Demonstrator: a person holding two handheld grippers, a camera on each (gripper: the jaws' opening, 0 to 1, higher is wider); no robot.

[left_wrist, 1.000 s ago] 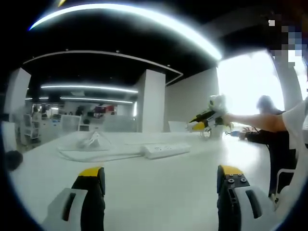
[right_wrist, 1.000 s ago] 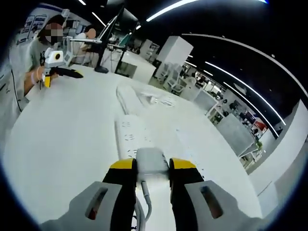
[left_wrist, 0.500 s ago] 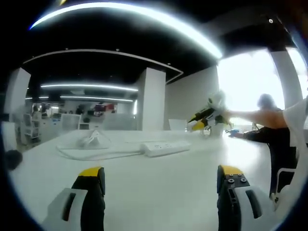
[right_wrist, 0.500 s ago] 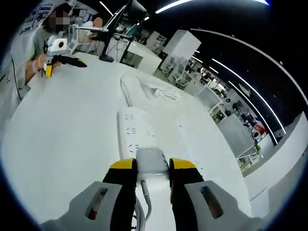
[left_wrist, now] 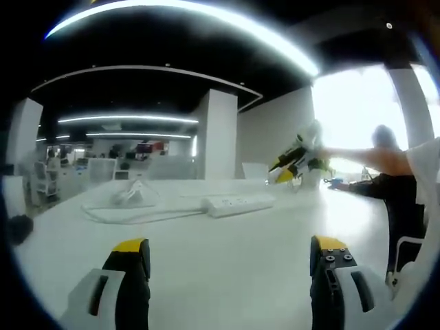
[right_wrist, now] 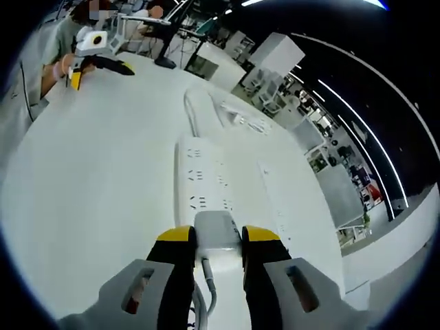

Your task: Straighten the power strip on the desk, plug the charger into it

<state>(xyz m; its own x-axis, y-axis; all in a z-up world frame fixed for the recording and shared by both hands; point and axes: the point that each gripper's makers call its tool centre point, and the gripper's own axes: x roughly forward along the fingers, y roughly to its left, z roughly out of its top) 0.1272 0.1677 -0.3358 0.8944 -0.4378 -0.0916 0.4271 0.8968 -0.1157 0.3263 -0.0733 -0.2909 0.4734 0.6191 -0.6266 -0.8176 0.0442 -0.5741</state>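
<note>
Right gripper (right_wrist: 218,240) is clamped on the charger (right_wrist: 217,232), hovering just over the near end of the power strip (right_wrist: 203,185); strip's long axis runs straight ahead. Left gripper (left_wrist: 230,265) gapes empty, well apart.

Open-plan office, big one. Dark ceiling w/ long LED light strips (left_wrist: 185,17), white square column (left_wrist: 218,134) mid-floor, rows of desks w/ monitors (left_wrist: 103,168) and chairs in the background. Large white worktop (left_wrist: 227,254) up front; another person (left_wrist: 385,185) sits at its far end. More white desks and office chairs (right_wrist: 258,89) farther back, glass-walled rooms at the rear.
</note>
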